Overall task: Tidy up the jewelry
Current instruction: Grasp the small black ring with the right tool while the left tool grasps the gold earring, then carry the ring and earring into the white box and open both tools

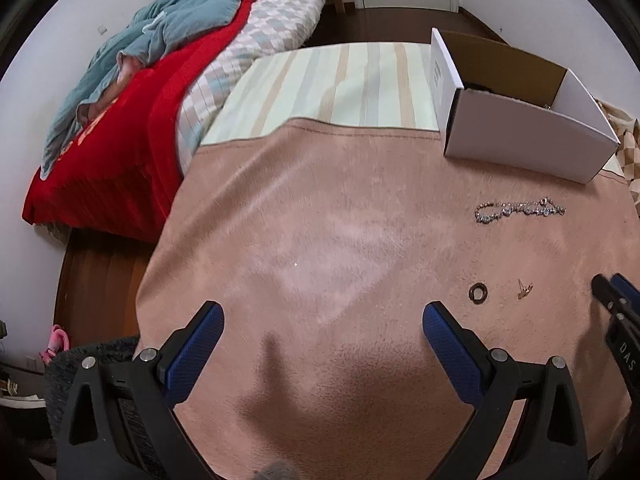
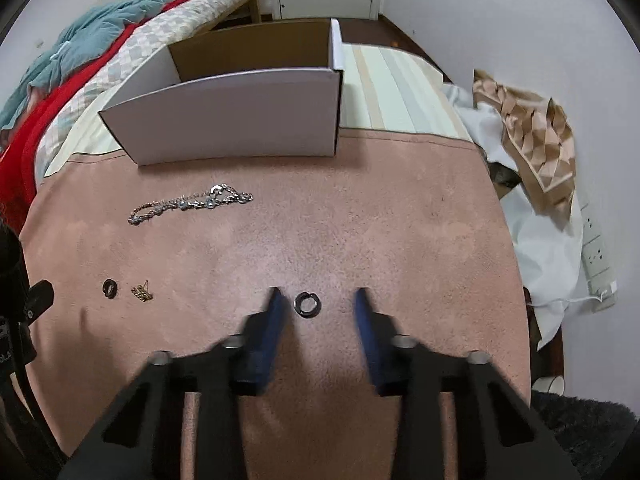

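Dark ring sits between my right fingers, closer to the left one.

The white cardboard box (image 2: 240, 120) fills the upper centre of the right wrist view on the pink-covered desk (image 2: 400, 220). My right hand-held gripper (image 2: 318, 300), spread wide, brackets the small dark ring (image 2: 305, 303) lying flat at lower centre. My left hand-held gripper (image 1: 323, 322) is also spread, holding nothing and farther from that ring.

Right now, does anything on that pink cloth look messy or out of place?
Nothing is broken or spilled. The jewelry simply lies loose: a chain near the white box, two dark rings lying well apart, and a small gold piece beside the second ring.
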`<control>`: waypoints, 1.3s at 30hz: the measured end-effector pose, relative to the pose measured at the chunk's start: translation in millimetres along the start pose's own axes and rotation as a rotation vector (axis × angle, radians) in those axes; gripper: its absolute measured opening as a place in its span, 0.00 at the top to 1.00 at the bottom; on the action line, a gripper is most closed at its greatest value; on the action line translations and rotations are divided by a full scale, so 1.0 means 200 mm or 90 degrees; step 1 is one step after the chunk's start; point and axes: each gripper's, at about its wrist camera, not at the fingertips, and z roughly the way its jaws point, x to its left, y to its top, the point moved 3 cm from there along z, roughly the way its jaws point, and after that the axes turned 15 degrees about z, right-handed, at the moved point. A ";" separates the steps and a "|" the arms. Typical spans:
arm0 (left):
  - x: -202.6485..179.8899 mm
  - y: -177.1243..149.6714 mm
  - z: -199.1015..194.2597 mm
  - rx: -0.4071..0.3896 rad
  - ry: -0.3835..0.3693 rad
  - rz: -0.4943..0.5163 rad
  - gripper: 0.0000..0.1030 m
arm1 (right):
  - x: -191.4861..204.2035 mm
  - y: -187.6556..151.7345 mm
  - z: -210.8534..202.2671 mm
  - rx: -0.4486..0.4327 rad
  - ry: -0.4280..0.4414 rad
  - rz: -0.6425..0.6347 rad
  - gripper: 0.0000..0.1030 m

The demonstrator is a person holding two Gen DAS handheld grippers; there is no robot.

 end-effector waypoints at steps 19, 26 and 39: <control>-0.51 0.16 -0.04 -0.027 -0.125 0.087 0.41 | -0.27 0.05 -0.11 0.014 0.020 0.101 0.87; -0.57 0.16 -0.03 -0.032 -0.123 0.106 0.71 | -0.30 0.07 -0.12 0.009 0.018 0.110 0.87; -0.54 0.18 -0.07 -0.056 -0.133 0.111 0.95 | -0.31 0.10 -0.17 -0.001 0.025 0.122 0.87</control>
